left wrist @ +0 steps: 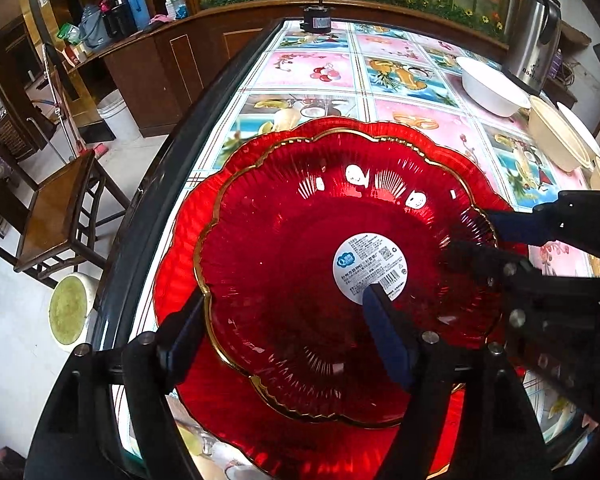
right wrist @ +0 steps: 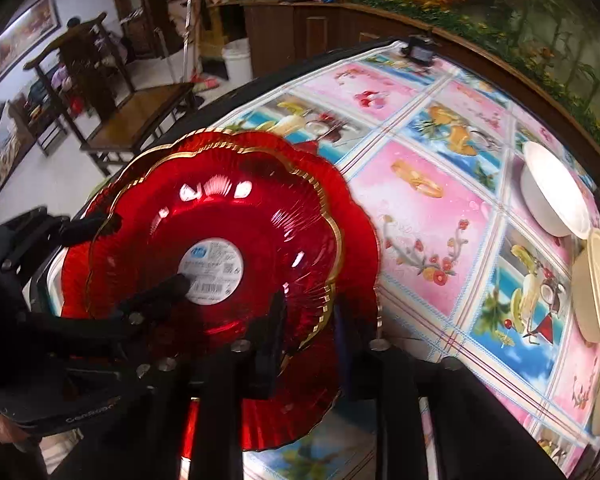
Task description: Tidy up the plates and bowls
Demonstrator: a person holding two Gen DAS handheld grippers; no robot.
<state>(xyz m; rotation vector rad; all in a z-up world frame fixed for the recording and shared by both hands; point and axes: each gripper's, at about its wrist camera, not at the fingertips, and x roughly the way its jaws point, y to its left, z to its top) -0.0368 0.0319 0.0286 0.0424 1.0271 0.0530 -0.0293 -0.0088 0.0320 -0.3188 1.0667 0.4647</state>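
Left gripper (left wrist: 284,336) spread wide across rim of top red plate (left wrist: 300,248), pads clear of it; right gripper (right wrist: 300,320) part open astride opposite rim, no firm pinch evident. Top plate nested on second red plate (left wrist: 172,280) near table (left wrist: 320,68) edge. Step judged: stacking done, release under way. Next: back both out, then reach for white bowl (left wrist: 488,84) and cream bowls (left wrist: 556,136).

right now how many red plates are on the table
2. The smaller red plate, with a white sticker, sits nested on the larger red plate near the table's edge. More could be hidden under the stack.
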